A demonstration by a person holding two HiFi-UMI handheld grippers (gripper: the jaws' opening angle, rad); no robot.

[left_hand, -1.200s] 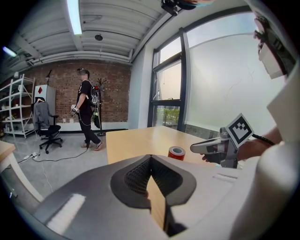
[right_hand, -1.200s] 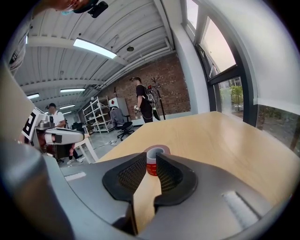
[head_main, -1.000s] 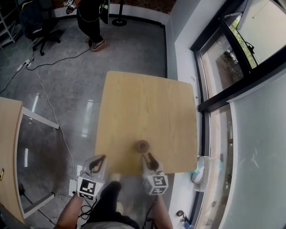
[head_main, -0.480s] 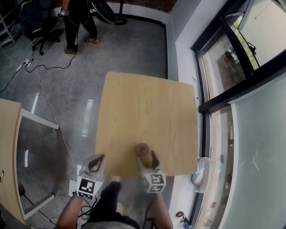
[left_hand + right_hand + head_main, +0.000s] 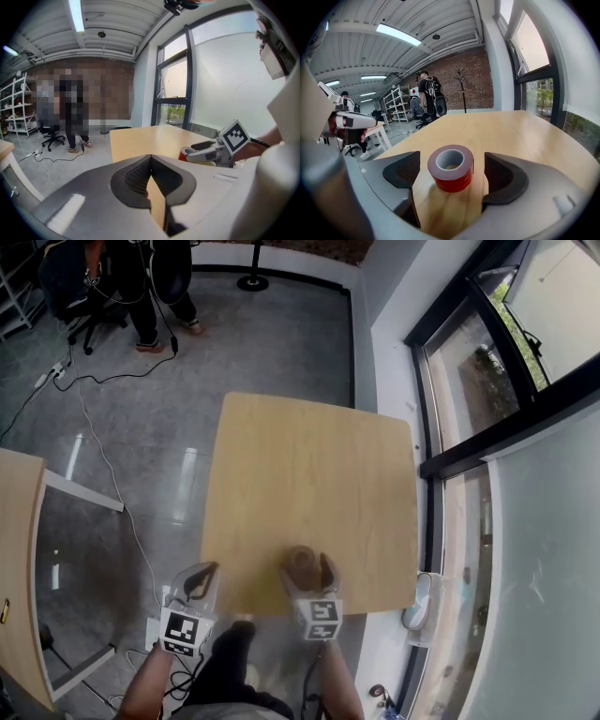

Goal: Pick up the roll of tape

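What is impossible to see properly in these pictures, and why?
Head view: the tape roll is small and blurred; colour unclear.
Left gripper view: the tape roll is mostly hidden behind the right gripper, whose jaws have just been opening with it between them.
Head view: the top edge cuts off the standing people.

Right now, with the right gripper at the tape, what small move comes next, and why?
Probably close the right gripper on the roll of tape: its jaws have just been opening and now flank the roll, with neither pad touching it yet.
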